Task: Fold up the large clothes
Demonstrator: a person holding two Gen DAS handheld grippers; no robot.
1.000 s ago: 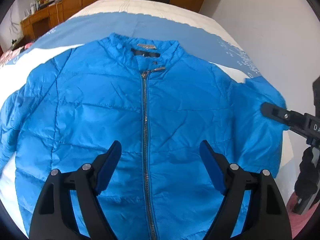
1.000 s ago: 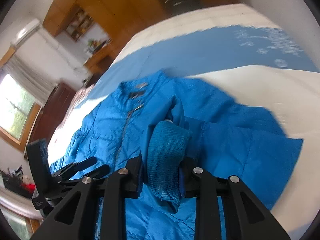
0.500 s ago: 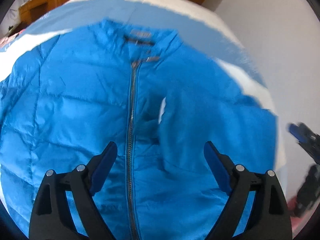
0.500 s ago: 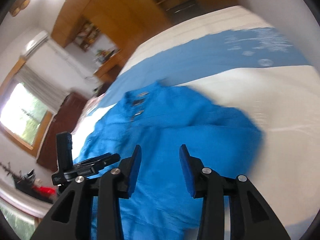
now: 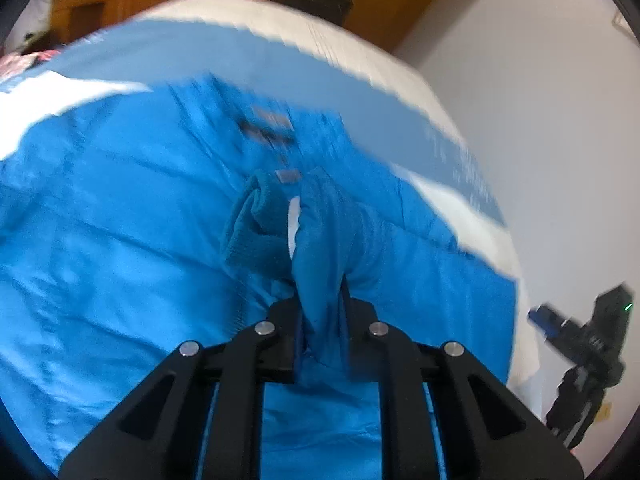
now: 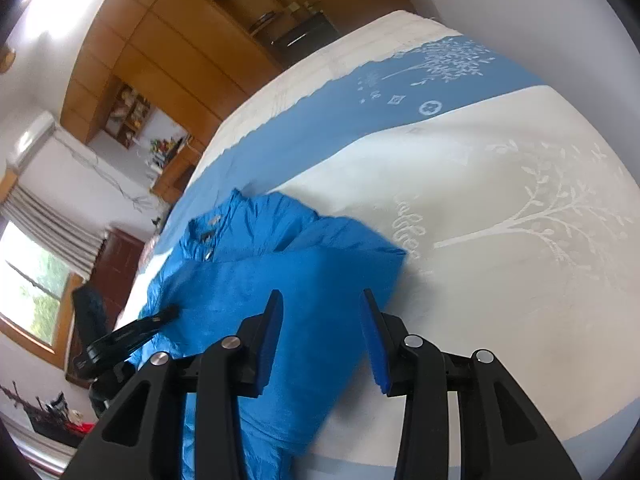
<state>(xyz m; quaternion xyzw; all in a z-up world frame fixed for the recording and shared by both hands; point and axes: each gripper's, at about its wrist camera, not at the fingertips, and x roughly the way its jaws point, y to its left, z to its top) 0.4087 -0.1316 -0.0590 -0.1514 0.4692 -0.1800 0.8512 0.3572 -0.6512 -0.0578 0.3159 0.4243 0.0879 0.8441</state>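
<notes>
1. Across the white-and-blue patterned bedspread [image 6: 500,168] lies the bright blue quilted puffer jacket [image 5: 120,240], front up, its collar toward the far end of the bed and its body covering much of the near side.
2. Its shell is smooth and shiny with stitched quilting lines; a dark label shows inside the collar, though blur in the left wrist view hides finer detail.
3. One sleeve [image 5: 324,240] is drawn in over the chest, its darker knit cuff [image 5: 256,224] bunched near the collar, so the jacket's outline on that side looks straight in the right wrist view.
4. The left gripper [image 5: 322,332] has its jaws pressed together on a fold of that sleeve fabric, which stands up between them. This grip likely serves to carry or settle the sleeve across the front, the usual first fold for a bulky jacket.
5. The right gripper [image 6: 322,340] hovers with its blue-padded jaws spread and nothing between them, just above the jacket's folded side edge. It seems free for the next hold.
6. The fold appears to be at an early stage: the other sleeve is not clearly visible, and the body is not yet folded.
7. Beyond the bed stand wooden cabinets [image 6: 160,40] and a window [image 6: 28,280].
</notes>
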